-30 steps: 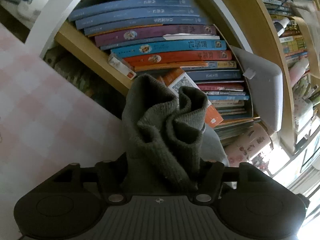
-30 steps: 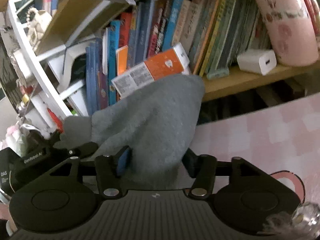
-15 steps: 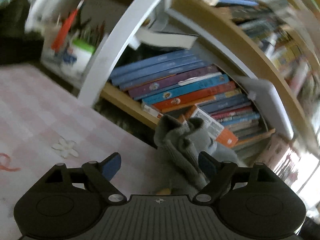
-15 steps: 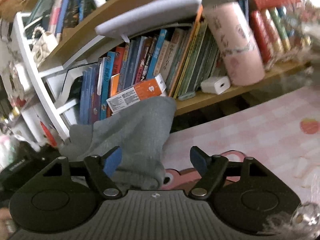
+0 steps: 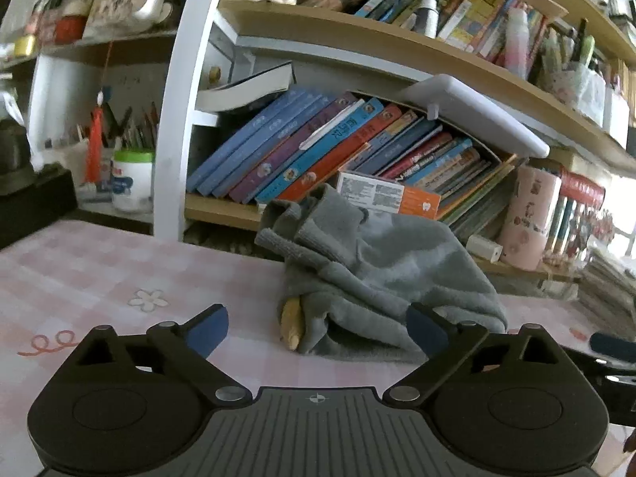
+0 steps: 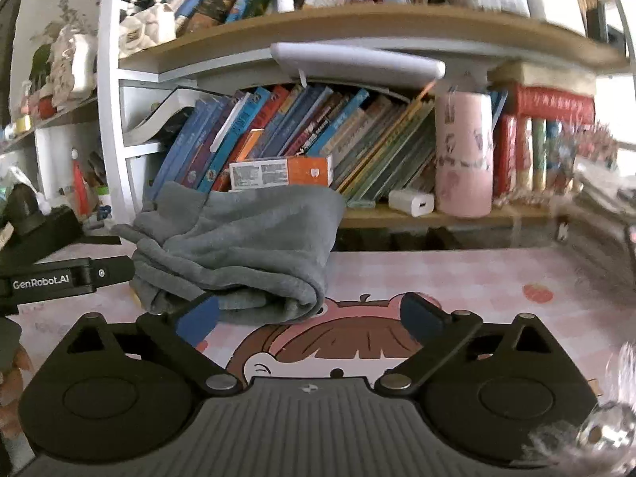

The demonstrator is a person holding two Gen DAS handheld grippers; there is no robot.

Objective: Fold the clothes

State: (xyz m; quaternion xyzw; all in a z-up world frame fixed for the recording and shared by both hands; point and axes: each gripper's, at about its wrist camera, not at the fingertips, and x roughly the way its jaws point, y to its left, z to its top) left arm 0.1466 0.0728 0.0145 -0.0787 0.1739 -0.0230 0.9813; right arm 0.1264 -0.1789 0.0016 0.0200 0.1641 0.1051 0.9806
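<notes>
We see the grey garment lying in a loose folded heap on the pink checked tablecloth, at the far edge of the table, its back rising against the bookshelf and the orange box. In the left view a tan object pokes out from under its near left edge; we cannot tell what it is. Our left gripper hangs near the heap with its jaws opening wide, nothing between them, the right fingertip overlapping the cloth's near edge in the picture. Our right gripper also has its jaws opening, empty, the left fingertip just in front of the rolled fold. To the right of the garment the tablecloth lies bare toward a stack of papers.
</notes>
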